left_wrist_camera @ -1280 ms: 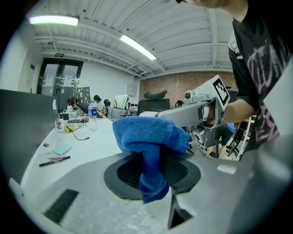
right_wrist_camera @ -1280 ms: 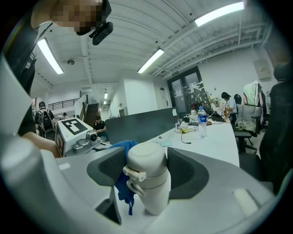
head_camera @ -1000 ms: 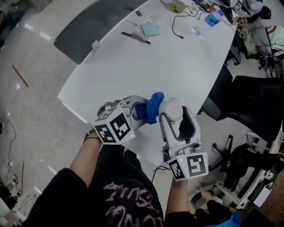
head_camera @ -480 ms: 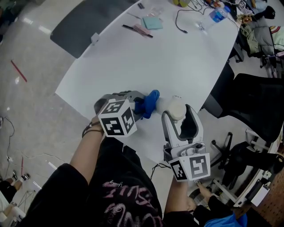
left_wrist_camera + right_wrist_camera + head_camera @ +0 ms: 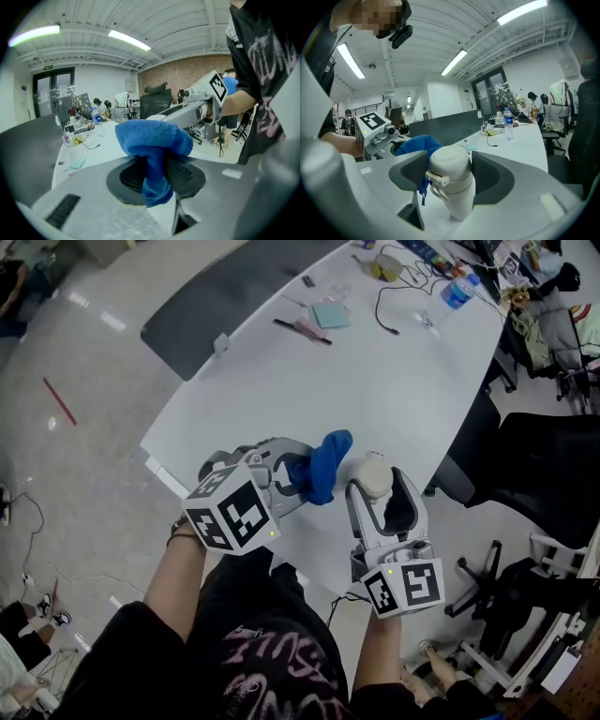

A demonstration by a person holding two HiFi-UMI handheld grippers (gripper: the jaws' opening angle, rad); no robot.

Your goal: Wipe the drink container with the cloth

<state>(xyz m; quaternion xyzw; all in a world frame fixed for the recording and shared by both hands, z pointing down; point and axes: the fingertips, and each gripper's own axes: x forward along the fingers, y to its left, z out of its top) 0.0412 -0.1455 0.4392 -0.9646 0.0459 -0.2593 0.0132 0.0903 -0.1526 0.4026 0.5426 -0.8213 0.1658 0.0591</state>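
1. The cloth (image 5: 323, 463) is clenched in the left gripper (image 5: 292, 472), and the drink container (image 5: 372, 474) is grasped by the right gripper (image 5: 377, 491), at lower centre of the head view.
2. Since half a second ago the cloth is seen lifted and brought back against the container's left side; a wiping stroke is judged under way.
3. Both are held over the tabletop's (image 5: 375, 381) near edge. Bare surface is left above, with clutter only at upper right.
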